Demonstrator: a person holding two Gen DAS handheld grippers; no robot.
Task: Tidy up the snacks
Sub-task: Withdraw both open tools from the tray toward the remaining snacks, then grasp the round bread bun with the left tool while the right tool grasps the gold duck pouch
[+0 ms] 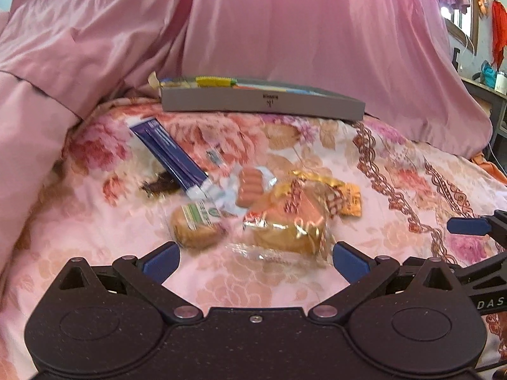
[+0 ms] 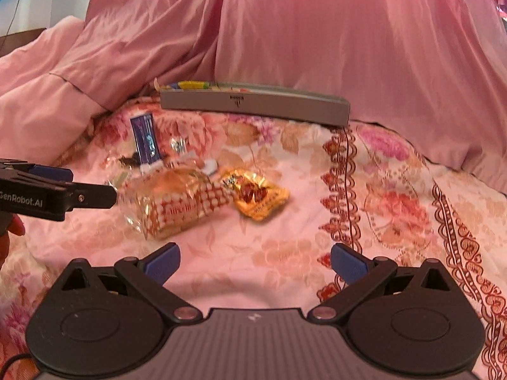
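Wrapped snacks lie clustered on the floral bedspread [image 1: 396, 171]: blue packet [image 1: 171, 152], sausage pack [image 1: 250, 186], two bread packs [image 1: 291, 224] [image 1: 196, 226], yellow pouch [image 2: 259, 196]. Grey box [image 1: 259, 99], partly filled, sits behind.

Bed covered by a floral sheet [image 2: 253, 253]. Lying on it: grey box [image 2: 253, 106] at 12 o'clock; blue packet [image 2: 145, 141] at 10 o'clock; at centre, touching, bagged bread [image 2: 177, 202], round bun [image 1: 196, 229], sausage pack [image 1: 250, 186], yellow sachet [image 2: 259, 198]. Pink quilt [image 2: 317, 31] heaped behind.
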